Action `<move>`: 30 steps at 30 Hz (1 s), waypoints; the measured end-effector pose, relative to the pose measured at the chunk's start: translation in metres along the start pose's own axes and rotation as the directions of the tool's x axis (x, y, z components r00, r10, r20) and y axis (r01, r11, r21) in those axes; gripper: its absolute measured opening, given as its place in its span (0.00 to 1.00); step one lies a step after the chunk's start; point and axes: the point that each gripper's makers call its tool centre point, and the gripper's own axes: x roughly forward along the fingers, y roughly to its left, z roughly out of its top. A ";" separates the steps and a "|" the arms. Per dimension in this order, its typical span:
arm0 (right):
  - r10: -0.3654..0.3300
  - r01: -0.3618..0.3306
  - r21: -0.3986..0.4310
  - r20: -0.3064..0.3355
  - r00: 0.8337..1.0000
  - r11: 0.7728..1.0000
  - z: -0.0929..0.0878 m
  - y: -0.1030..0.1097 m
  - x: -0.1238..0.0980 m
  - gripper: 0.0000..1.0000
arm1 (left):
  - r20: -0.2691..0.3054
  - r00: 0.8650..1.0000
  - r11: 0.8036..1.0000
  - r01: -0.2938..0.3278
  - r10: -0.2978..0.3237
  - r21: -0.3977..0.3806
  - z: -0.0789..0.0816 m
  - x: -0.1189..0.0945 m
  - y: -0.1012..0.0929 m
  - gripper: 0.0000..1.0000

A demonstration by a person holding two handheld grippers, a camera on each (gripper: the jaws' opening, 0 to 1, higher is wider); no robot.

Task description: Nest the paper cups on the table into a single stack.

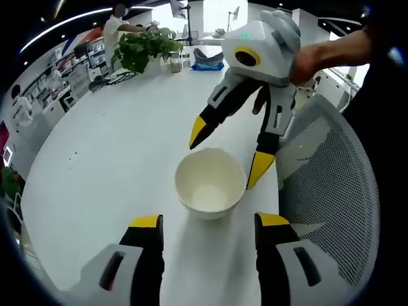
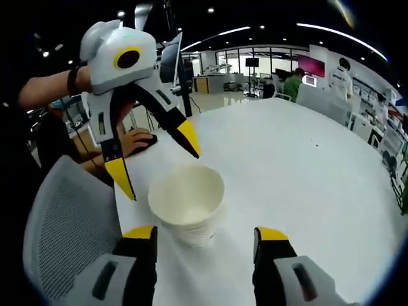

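A wide white table (image 1: 102, 166) is seen spreading across the left gripper view, with a grey mesh chair back (image 1: 331, 191) set against its near edge; in the right gripper view the same table (image 2: 306, 166) and chair back (image 2: 70, 223) are seen from the opposite side; a leafy potted plant (image 1: 145, 48) is placed at the far end of the table in the left gripper view; the left gripper (image 1: 207, 224) is held with its yellow-tipped jaws spread wide, nothing between them, and it is also seen in the right gripper view (image 2: 159, 162) poised over the cup's far side; the right gripper (image 2: 204, 233) is likewise kept wide apart and empty, and it is seen in the left gripper view (image 1: 226, 153) with its tips at the cup's far rim, contact not determinable; a white paper cup (image 1: 210, 182) is stood upright on the table near its edge, between the two grippers; in the right gripper view the cup (image 2: 187, 197) appears as nested cups, a second rim being visible beneath the upper one
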 end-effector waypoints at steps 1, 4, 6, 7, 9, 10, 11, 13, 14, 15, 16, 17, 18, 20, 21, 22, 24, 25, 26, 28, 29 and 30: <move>0.010 -0.010 -0.023 -0.020 1.000 1.000 -0.003 0.001 0.001 0.61 | -0.001 1.000 1.000 0.004 -0.004 0.000 0.000 0.002 -0.001 0.56; 0.019 -0.023 -0.068 -0.052 0.998 0.997 -0.008 0.000 0.006 0.61 | -0.005 1.000 1.000 0.010 -0.010 0.010 -0.005 0.013 0.001 0.57; 0.026 -0.030 -0.077 -0.055 0.998 0.997 -0.007 -0.001 0.009 0.61 | -0.006 1.000 1.000 0.010 -0.010 0.015 -0.005 0.019 0.002 0.57; 0.028 -0.032 -0.078 -0.054 0.998 0.996 -0.006 -0.002 0.010 0.60 | -0.004 1.000 1.000 0.010 -0.010 0.015 -0.006 0.021 0.003 0.57; 0.037 -0.040 -0.077 -0.049 0.998 0.996 -0.002 -0.001 0.011 0.59 | 0.001 1.000 1.000 0.015 -0.015 0.011 -0.005 0.026 0.003 0.58; 0.042 -0.046 -0.077 -0.050 0.998 0.996 -0.001 -0.001 0.013 0.58 | 0.003 1.000 1.000 0.017 -0.017 0.010 -0.004 0.028 0.002 0.58; 0.048 -0.052 -0.080 -0.051 0.998 0.995 -0.001 0.000 0.014 0.56 | 0.003 1.000 1.000 0.018 -0.018 0.012 -0.005 0.030 0.002 0.59; 0.062 -0.068 -0.094 -0.062 0.996 0.993 0.000 0.001 0.019 0.55 | -0.001 1.000 1.000 0.024 -0.024 0.017 -0.008 0.036 0.003 0.60; 0.064 -0.071 -0.107 -0.067 0.996 0.992 0.000 0.001 0.020 0.55 | -0.002 1.000 0.999 0.026 -0.026 0.019 -0.009 0.037 0.003 0.60; 0.066 -0.074 -0.112 -0.068 0.995 0.991 0.000 0.002 0.020 0.55 | -0.003 1.000 0.999 0.028 -0.028 0.020 -0.009 0.038 0.003 0.59; 0.076 -0.085 -0.130 -0.076 0.994 0.988 0.000 0.003 0.022 0.55 | -0.002 1.000 0.999 0.031 -0.031 0.023 -0.009 0.037 0.002 0.58; 0.080 -0.090 -0.137 -0.079 0.994 0.986 0.000 0.004 0.022 0.54 | 0.001 0.999 0.999 0.032 -0.032 0.026 -0.009 0.039 0.003 0.57; 0.086 -0.097 -0.146 -0.081 0.993 0.984 0.000 0.005 0.023 0.54 | 0.006 0.999 0.999 0.033 -0.033 0.026 -0.008 0.041 0.005 0.55; 0.100 -0.113 -0.158 -0.084 0.991 0.981 0.001 0.007 0.023 0.51 | 0.009 0.999 0.999 0.034 -0.034 0.027 -0.008 0.042 0.006 0.50; 0.104 -0.117 -0.160 -0.085 0.991 0.980 0.002 0.008 0.024 0.49 | 0.007 0.999 0.999 0.036 -0.036 0.030 -0.008 0.043 0.006 0.48; 0.111 -0.125 -0.165 -0.088 0.990 0.978 0.002 0.008 0.027 0.47 | 0.004 0.999 0.999 0.037 -0.037 0.035 -0.007 0.043 0.005 0.45; 0.128 -0.145 -0.181 -0.102 0.987 0.973 0.001 0.010 0.029 0.43 | 0.001 0.999 0.998 0.035 -0.035 0.048 -0.007 0.044 0.007 0.44; 0.127 -0.146 -0.193 -0.111 0.986 0.970 0.000 0.009 0.029 0.43 | -0.006 0.999 0.998 0.041 -0.041 0.048 -0.008 0.044 0.008 0.43; 0.138 -0.159 -0.190 -0.115 0.984 0.969 0.000 0.009 0.030 0.43 | -0.003 0.999 0.998 0.034 -0.033 0.054 -0.007 0.043 0.010 0.41; 0.139 -0.160 -0.195 -0.118 0.983 0.968 0.002 0.006 0.032 0.43 | -0.003 0.999 0.998 0.042 -0.042 0.045 -0.007 0.043 0.012 0.40; 0.142 -0.164 -0.198 -0.121 0.983 0.966 0.003 0.005 0.033 0.43 | -0.004 0.999 0.998 0.041 -0.041 0.043 -0.007 0.043 0.015 0.40; 0.142 -0.166 -0.205 -0.125 0.982 0.965 0.005 0.000 0.035 0.43 | -0.004 0.999 0.998 0.038 -0.038 0.042 -0.006 0.043 0.019 0.40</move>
